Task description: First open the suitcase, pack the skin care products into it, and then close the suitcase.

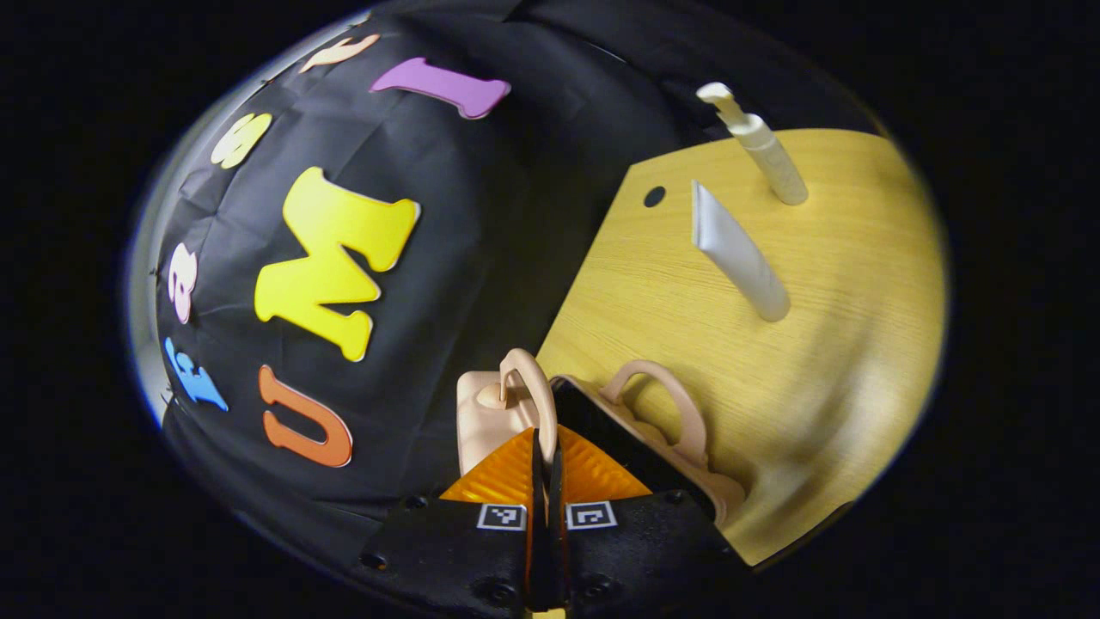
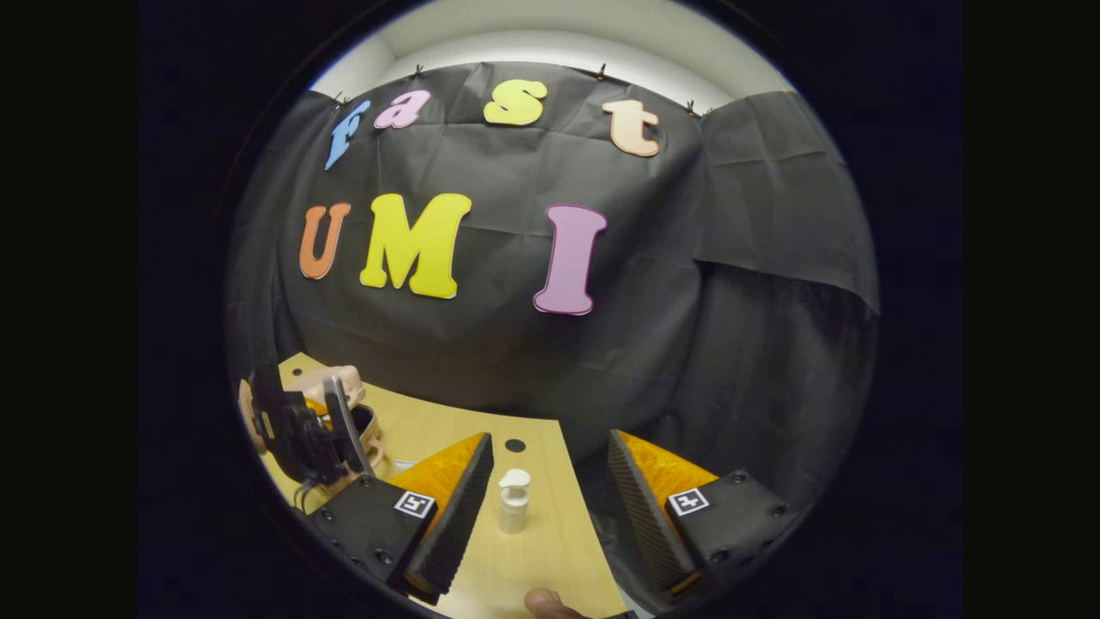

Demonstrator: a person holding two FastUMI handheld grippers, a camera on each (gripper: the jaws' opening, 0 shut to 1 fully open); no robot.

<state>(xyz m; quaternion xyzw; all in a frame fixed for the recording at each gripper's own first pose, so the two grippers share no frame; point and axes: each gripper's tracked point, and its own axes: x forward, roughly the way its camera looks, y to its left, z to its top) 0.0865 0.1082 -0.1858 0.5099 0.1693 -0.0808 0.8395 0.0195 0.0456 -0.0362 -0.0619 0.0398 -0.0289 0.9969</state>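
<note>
Left gripper clamps suitcase lid's handle.

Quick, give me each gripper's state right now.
Left gripper: closed on the suitcase lid's handle.
Right gripper: open, holding nothing; pump bottle stands between its fingers.

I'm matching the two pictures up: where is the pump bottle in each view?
Left gripper view: pump bottle upper right, at the table's far end.
Right gripper view: pump bottle bottom centre, between the open fingers.
Shared landmark: the table's round dark hole.
</note>
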